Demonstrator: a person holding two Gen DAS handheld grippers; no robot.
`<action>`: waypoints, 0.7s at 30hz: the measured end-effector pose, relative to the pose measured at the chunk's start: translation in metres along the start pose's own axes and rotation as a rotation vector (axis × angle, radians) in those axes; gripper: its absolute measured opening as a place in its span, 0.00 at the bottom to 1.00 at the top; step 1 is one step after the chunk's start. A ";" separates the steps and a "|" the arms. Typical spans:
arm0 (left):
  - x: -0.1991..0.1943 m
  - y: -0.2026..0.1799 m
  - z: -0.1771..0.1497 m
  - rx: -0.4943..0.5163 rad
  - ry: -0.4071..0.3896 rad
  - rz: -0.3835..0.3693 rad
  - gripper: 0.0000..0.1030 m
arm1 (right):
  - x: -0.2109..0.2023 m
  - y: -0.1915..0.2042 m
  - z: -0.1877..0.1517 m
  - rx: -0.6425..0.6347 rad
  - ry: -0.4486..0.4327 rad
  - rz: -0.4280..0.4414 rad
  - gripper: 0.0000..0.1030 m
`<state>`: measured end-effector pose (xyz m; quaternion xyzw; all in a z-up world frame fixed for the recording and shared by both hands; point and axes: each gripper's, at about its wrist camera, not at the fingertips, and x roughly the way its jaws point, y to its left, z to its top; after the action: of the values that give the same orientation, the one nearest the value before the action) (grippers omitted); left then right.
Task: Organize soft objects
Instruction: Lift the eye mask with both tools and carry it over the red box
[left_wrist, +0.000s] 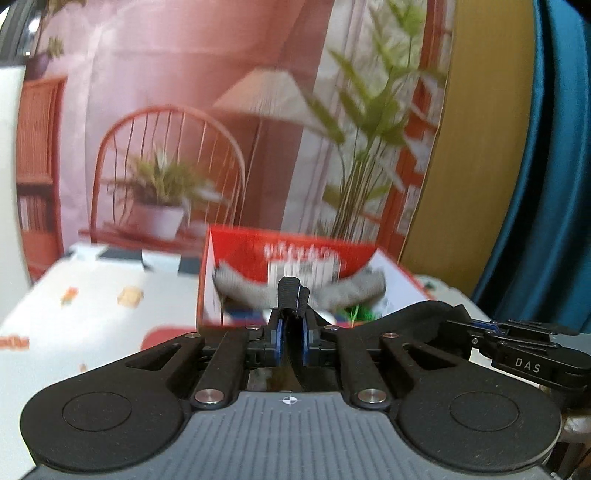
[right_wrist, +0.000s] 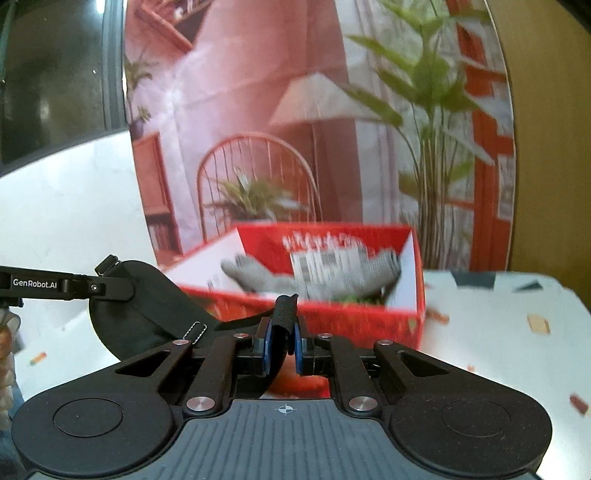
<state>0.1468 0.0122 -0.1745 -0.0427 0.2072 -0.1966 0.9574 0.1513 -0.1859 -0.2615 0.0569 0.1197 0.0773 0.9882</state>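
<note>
Pinching one black strap (right_wrist: 285, 308) each, two grippers (left_wrist: 293, 295) (right_wrist: 286, 314) face one red box (right_wrist: 332, 321); one grey glove (right_wrist: 317, 277) inside.

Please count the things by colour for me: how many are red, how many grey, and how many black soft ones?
Red box: 1
Grey glove bundle, lying in the box: 1
Black fabric piece with strap: 1
Total: 3

One red box (right_wrist: 332, 317), one grey glove (right_wrist: 314, 277) inside, two tongs, one patterned tablecloth (right_wrist: 498, 332).
</note>
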 end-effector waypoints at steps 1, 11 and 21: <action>-0.001 -0.002 0.005 0.006 -0.014 0.000 0.10 | -0.001 -0.001 0.006 0.001 -0.013 0.003 0.11; 0.030 -0.020 0.062 0.130 -0.136 0.045 0.10 | 0.031 -0.008 0.067 -0.049 -0.080 -0.025 0.11; 0.141 -0.031 0.087 0.255 0.060 0.128 0.10 | 0.126 -0.016 0.110 -0.193 0.021 -0.123 0.11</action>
<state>0.2898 -0.0717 -0.1444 0.0987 0.2116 -0.1614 0.9589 0.3011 -0.1908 -0.1856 -0.0469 0.1251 0.0284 0.9906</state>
